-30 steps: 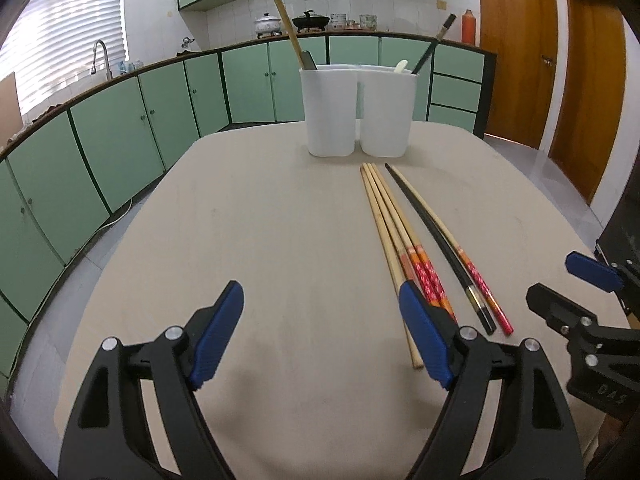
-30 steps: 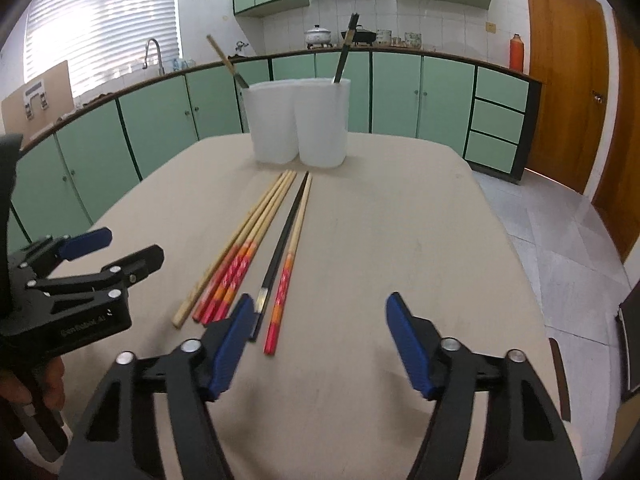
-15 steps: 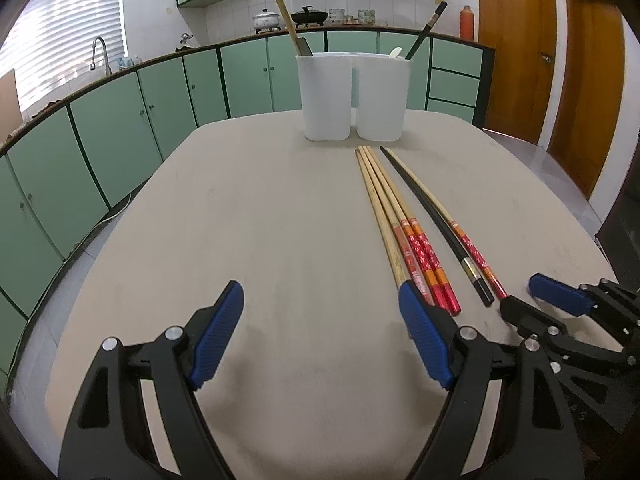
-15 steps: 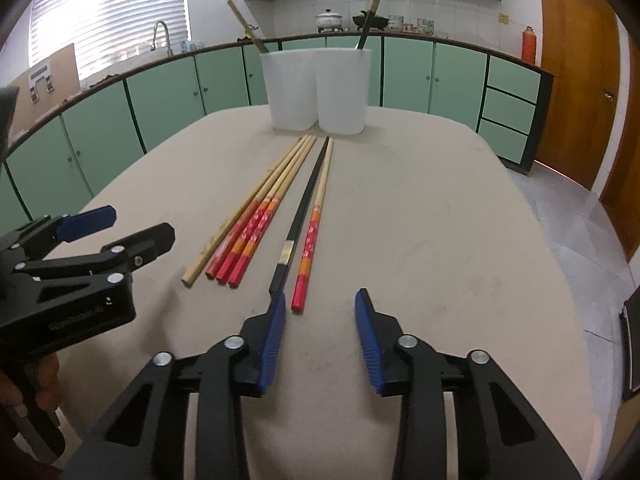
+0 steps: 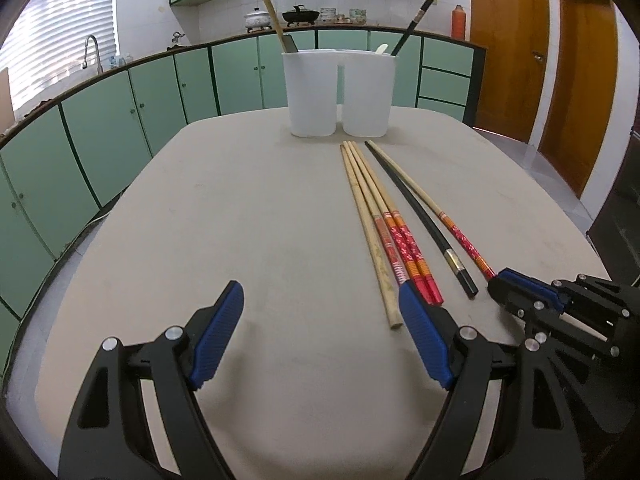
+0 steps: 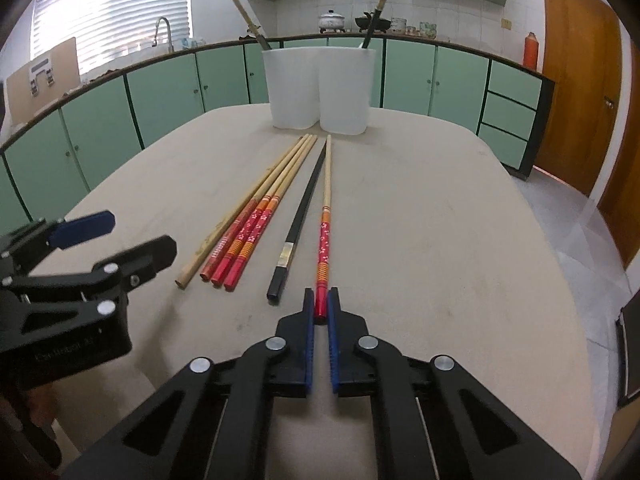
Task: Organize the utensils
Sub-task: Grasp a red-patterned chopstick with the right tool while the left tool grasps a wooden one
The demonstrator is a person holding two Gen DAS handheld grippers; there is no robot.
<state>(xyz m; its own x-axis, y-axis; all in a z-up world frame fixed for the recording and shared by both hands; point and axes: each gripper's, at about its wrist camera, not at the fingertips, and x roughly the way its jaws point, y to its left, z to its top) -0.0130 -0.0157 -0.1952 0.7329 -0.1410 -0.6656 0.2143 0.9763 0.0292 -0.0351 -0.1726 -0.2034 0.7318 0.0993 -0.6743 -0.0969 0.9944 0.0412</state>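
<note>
Several chopsticks lie lengthwise on the beige table [image 5: 200, 220]. My right gripper [image 6: 320, 300] is shut on the near red end of a red-patterned chopstick [image 6: 325, 236], which rests flat on the table. A black chopstick [image 6: 298, 220] lies just left of it. Further left is a bundle of bamboo and red-ended chopsticks [image 6: 256, 224]. My left gripper [image 5: 322, 296] is open over bare table, its right finger beside the bundle's near ends [image 5: 416, 272]. A white two-compartment holder [image 5: 338, 92] stands at the far end.
The holder [image 6: 320, 88] has a wooden-handled utensil [image 6: 248, 20] in its left cup and a black chopstick [image 6: 378, 12] in its right. Green kitchen cabinets [image 5: 100, 128] ring the table. Wooden doors [image 5: 508, 48] are at the right.
The right gripper's jaws went from wide open to closed on the red end of the right-most chopstick. Both views have tilted down slightly. The left gripper stayed open.
</note>
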